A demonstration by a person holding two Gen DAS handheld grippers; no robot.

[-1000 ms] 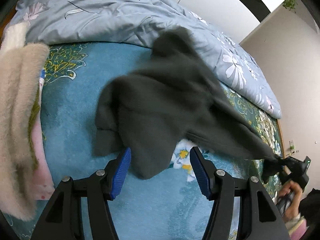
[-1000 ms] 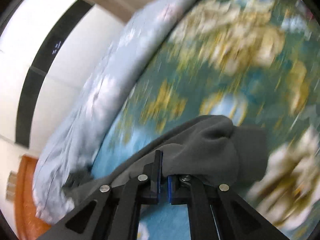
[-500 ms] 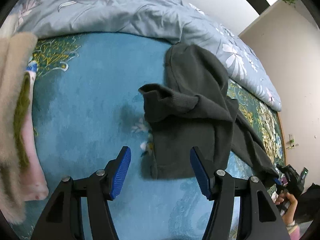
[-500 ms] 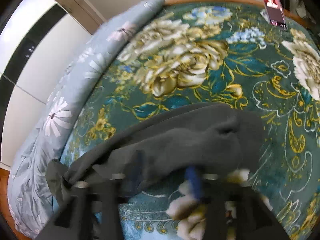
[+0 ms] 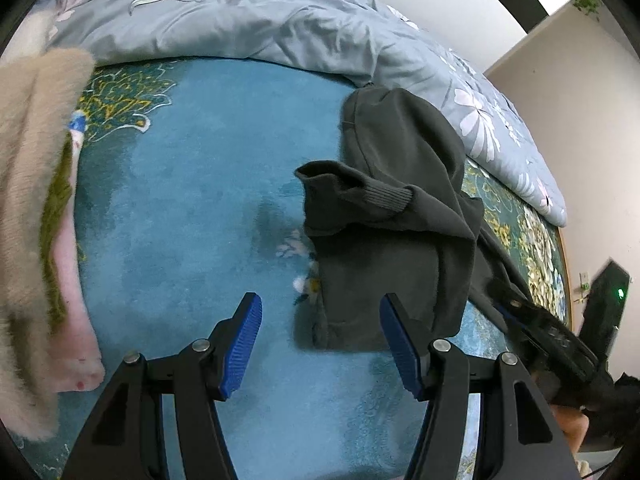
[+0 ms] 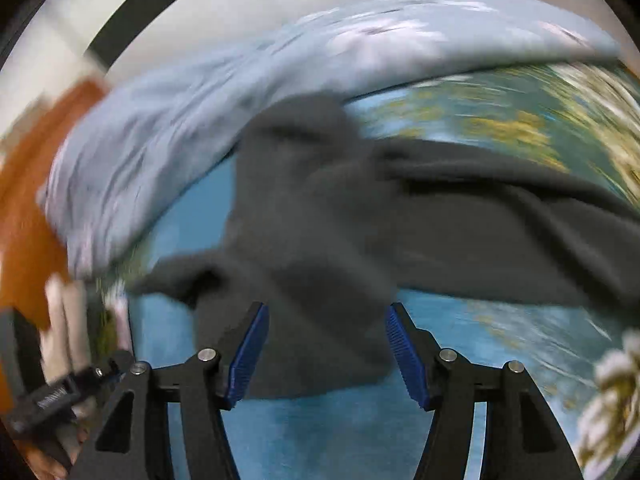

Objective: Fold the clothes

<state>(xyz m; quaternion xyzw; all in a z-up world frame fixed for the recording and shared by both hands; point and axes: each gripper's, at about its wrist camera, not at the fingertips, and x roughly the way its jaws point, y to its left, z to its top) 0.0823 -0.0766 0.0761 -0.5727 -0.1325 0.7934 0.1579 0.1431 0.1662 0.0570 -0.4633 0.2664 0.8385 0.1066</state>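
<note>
A: Sweatshirt (image 5: 392, 236) first. Where does it lie?

B: On the teal flowered blanket (image 5: 192, 208), bunched up just ahead of both tools, its far end against the grey-blue duvet (image 5: 248, 16). One sleeve with a ribbed cuff (image 5: 384, 192) is flopped across the body, and another part trails off to the right over the flower pattern.

A: And the jaws?

B: The left gripper (image 5: 320, 340) is spread wide and holds nothing; the near hem of the sweatshirt sits just past its right finger. The right gripper (image 6: 326, 354) is also parted, with dark cloth showing between its blue pads (image 6: 404, 356), but nothing is pinched. That view is badly smeared, so I cannot tell whether the pads touch the fabric.

A: What could go wrong from here?

B: In my judgement, the heap itself is the trouble. The layers overlap, so a pinch at the near edge may catch two thicknesses, or the sleeve along with the body, and the fold would come out lumpy. A pull might also drag the blanket's pile or snag the duvet behind.

A: Anything else nearby?

B: A fluffy beige garment (image 5: 28, 184) with pink under it at the left; a wide sweep could brush it.
</note>
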